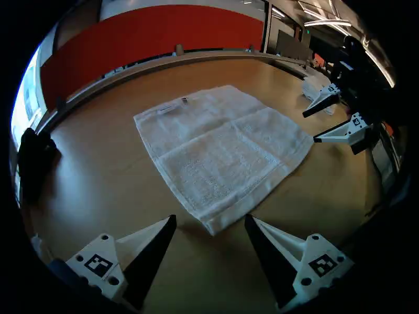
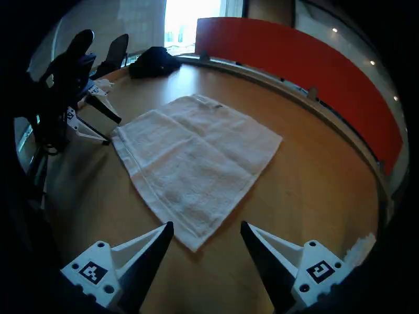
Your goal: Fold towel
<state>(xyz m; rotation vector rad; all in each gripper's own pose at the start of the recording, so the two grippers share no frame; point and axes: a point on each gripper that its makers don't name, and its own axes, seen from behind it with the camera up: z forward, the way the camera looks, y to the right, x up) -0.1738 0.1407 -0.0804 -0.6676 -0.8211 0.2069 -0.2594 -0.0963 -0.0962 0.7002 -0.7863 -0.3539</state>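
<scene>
Left gripper view has the white towel (image 1: 220, 152) lying spread out flat on the wooden table (image 1: 105, 178), one corner pointing toward the camera. Faint crease lines cross it and split it into quarters, and a small label sits at its far edge. As far as I can judge, no layer is turned over on another, so the folding looks not yet begun and every fold is left to do.

The left gripper (image 1: 210, 216) hangs just above the table with its jaws spread wide and nothing between them, the towel's near corner lying just ahead of the gap. The right gripper (image 2: 207, 224) is the same at the neighbouring corner: jaws apart, empty, with the corner tip just in front of the fingers. Neither gripper is touching the cloth. From where they stand, the next step seems to be taking hold of those two corners and carrying that edge across to the far side.

Farther out, a long red panel (image 1: 157, 31) runs along the table's far edge. A dark bundle (image 2: 154, 60) rests on the table well apart from the towel, with chairs (image 2: 118, 49) behind it.
</scene>
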